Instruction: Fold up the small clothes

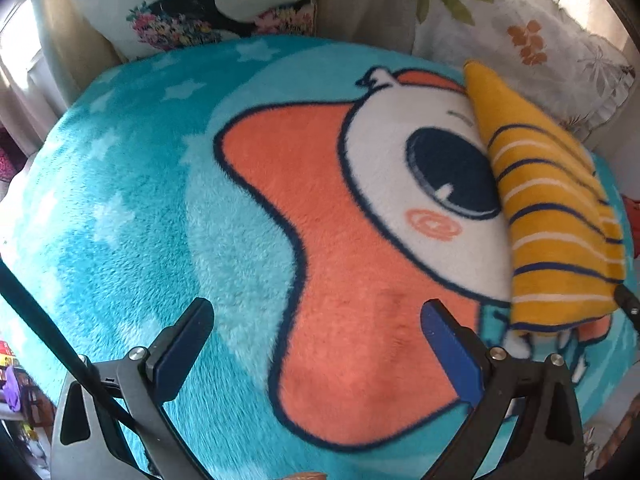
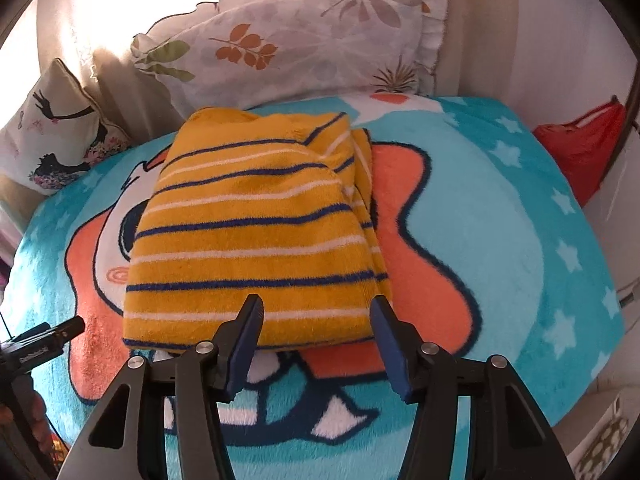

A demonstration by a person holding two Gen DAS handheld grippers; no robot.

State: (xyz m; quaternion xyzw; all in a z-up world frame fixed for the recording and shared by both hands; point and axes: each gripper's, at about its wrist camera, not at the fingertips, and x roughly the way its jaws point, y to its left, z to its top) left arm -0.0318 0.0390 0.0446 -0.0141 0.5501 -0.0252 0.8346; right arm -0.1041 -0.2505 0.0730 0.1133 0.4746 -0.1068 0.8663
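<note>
A small yellow garment with navy and white stripes (image 2: pixel 256 236) lies folded into a compact stack on the teal cartoon blanket (image 2: pixel 520 248). My right gripper (image 2: pixel 316 312) is open and empty, its fingertips just at the garment's near edge. In the left wrist view the same garment (image 1: pixel 556 220) lies at the far right. My left gripper (image 1: pixel 316 320) is open and empty over the blanket's (image 1: pixel 120 200) orange patch, well left of the garment. The tip of the left gripper shows at the left edge of the right wrist view (image 2: pixel 52 334).
A floral leaf-print pillow (image 2: pixel 304 36) and a cushion with black figures (image 2: pixel 52 148) lean at the back of the bed. A red bag (image 2: pixel 588 148) sits beyond the blanket's right edge. The blanket's edges drop off on both sides.
</note>
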